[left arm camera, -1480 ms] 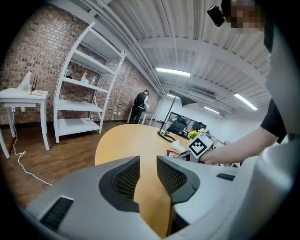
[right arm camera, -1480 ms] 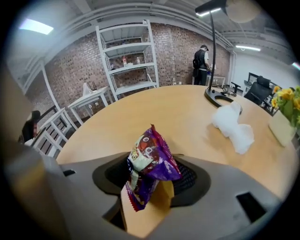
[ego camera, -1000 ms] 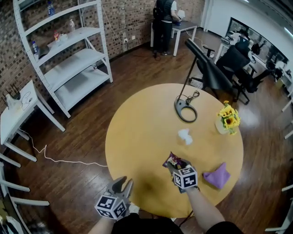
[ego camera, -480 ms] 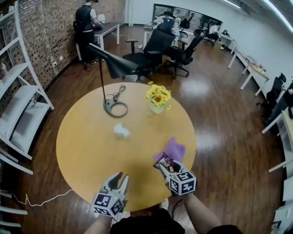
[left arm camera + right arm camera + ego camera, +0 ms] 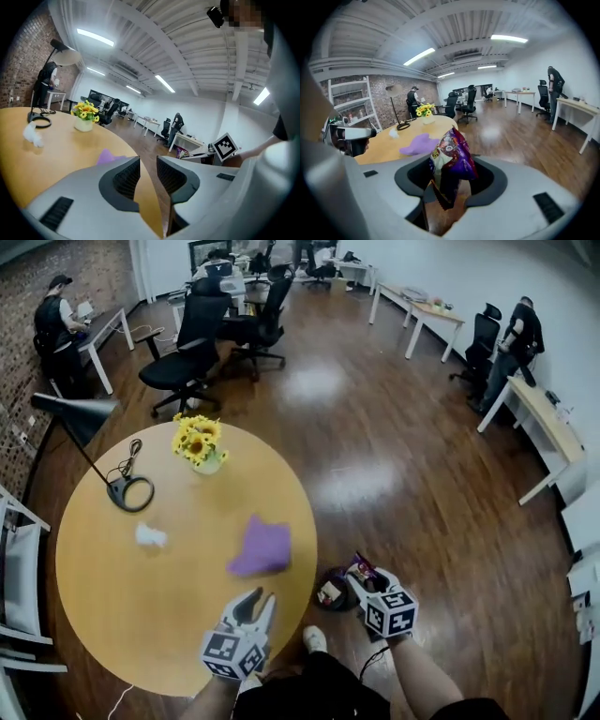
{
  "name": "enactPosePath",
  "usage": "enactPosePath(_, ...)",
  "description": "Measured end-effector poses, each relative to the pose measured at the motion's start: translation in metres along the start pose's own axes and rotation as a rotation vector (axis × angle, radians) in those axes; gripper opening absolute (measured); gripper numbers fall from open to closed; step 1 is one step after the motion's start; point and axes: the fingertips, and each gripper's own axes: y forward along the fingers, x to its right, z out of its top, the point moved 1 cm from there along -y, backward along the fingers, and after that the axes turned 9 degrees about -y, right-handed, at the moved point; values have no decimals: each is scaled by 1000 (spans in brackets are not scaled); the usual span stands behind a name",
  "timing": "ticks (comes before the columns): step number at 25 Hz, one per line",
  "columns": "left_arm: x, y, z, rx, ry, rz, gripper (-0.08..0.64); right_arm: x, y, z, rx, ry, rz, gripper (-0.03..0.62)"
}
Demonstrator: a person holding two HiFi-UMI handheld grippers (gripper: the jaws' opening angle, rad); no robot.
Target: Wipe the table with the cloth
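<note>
Two grippers busy, cloth not yet picked up.
Right gripper (image 5: 364, 573) pinches a purple snack wrapper (image 5: 452, 154) beyond the table's edge, above a dark container (image 5: 328, 592) on the floor, seemingly a bin. The left gripper (image 5: 253, 599) hovers over the round table (image 5: 112, 587), jaws slightly parted and empty. The purple cloth (image 5: 261, 547) lies near the table's right rim. Clearing comes first, I judge: drop the wrapper, then reach for the cloth.
</note>
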Motion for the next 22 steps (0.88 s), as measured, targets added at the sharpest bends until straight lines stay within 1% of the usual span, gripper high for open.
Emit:
enactPosePath(4,24,45,-23,-67,-15,-47,103,37,-3,-30,-45,40,-36,210)
enactPosePath(8,47,85,-56,-138,-41,-75,103,62,4,-65,-115,70,-25,210)
enactPosePath(12,73,122,-88,-203,-27,-105,103,82,20,-109,-212,61,-15,210)
enactPosePath(17,79,143,-123,-294,-56,-80,103,88,52,-172,-359,56,41,210)
enactPosePath(22,68,144,-139,-340,-83,-38,103,102,70,-218,-477,40,63,215)
